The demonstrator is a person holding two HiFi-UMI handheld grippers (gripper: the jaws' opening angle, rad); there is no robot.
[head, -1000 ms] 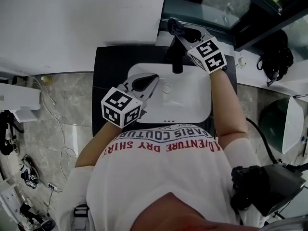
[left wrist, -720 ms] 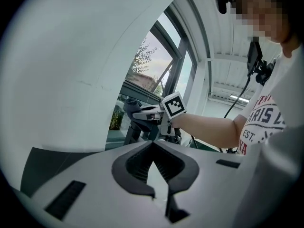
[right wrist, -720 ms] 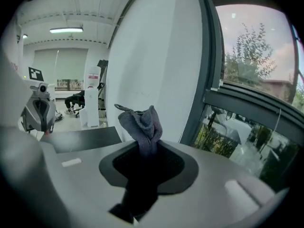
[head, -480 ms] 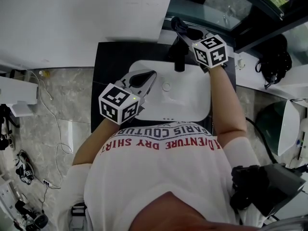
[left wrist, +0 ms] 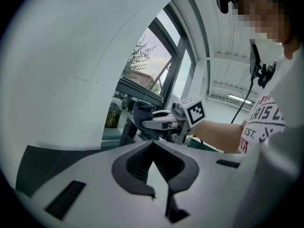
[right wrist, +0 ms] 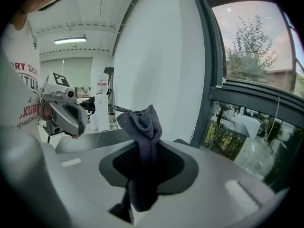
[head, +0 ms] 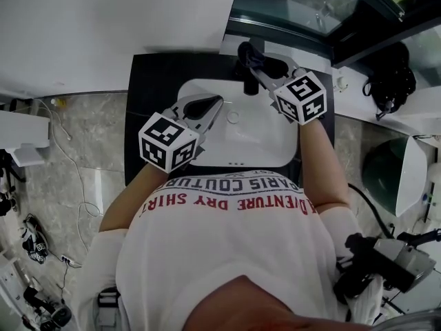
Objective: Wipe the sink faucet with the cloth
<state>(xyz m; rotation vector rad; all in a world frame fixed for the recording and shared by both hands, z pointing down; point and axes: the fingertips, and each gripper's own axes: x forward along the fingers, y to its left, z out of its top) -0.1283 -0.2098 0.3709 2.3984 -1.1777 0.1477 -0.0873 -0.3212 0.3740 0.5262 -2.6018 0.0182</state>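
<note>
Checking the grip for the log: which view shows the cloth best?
Right gripper view: the cloth fills the centre, pinched between the jaws. The head view shows only a small dark bunch; the left gripper view, a distant scrap.

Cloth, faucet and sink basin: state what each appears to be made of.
Cloth: soft grey fabric, knitted or woven, matte. It folds and droops where the right hand-held gripper pinches it.
Faucet: probably metal with a matte black finish, since no shine shows.
Sink basin: likely glazed ceramic. It is smooth and white, with rounded edges.
</note>
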